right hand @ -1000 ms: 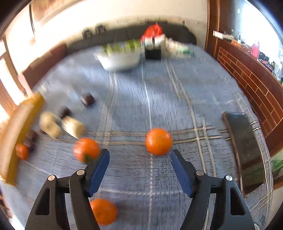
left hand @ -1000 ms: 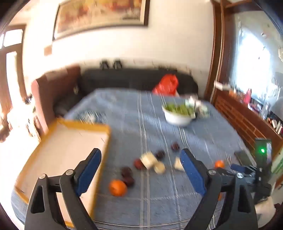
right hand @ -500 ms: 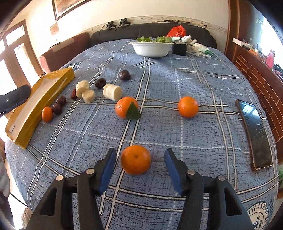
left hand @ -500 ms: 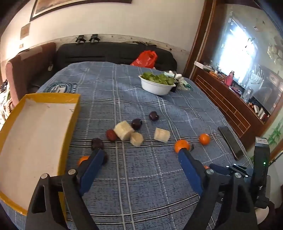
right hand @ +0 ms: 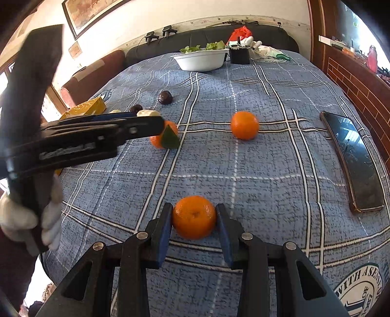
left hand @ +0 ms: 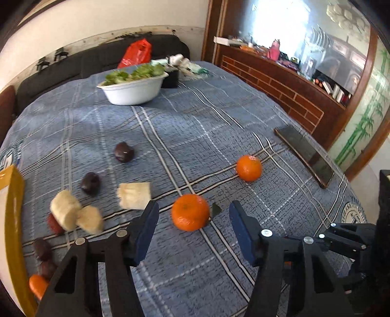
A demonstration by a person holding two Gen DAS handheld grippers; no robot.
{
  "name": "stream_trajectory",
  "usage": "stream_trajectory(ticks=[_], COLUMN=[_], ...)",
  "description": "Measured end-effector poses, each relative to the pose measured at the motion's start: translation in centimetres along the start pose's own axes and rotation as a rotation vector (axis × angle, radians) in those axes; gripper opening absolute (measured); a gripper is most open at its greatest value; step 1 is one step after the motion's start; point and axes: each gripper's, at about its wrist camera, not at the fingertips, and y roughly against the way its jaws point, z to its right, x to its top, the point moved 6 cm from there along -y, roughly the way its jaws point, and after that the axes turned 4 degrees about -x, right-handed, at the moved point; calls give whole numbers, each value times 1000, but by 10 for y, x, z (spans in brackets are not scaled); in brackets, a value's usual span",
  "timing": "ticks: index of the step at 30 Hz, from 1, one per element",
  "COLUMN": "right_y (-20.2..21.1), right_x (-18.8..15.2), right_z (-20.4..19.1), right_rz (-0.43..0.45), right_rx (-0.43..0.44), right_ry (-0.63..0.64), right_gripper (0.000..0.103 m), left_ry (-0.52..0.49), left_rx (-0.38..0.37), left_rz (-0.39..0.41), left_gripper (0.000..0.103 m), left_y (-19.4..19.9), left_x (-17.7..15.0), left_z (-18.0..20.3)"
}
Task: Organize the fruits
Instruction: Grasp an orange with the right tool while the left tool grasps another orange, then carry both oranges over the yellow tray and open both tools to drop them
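The right gripper has closed its jaws from half a second ago onto the nearest round orange tangerine on the blue plaid bedspread, so that pick looks secured. The left gripper, jaws spread, has swung over to bracket the leaf-bearing orange tangerine, levelled low.

Left claw spread wide, right claw pinched nearly closed, both low

Bright daylight, blown out at the window toward 1 o'clock. Soft shadows under the oranges. Motion blur on the banana pieces. Strong fisheye bending and dark corners.
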Motion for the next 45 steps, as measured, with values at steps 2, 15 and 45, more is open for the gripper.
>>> stream_trajectory(ticks=[2, 15, 45], right_y=[1, 17, -98], right_x=[-2, -2, 27], right_z=[1, -9, -359], right_rz=[6, 49, -132], right_rx=[15, 44, 369], right_ry=[-11, -4, 465], right_gripper=[39, 38, 40], left_ry=[-24, 108, 759], left_rx=[16, 22, 576], left_rz=[-34, 33, 173], left_gripper=[59, 35, 49], left_y=[-14, 36, 243], left_x=[-1, -20, -201], left_z=[2, -11, -282])
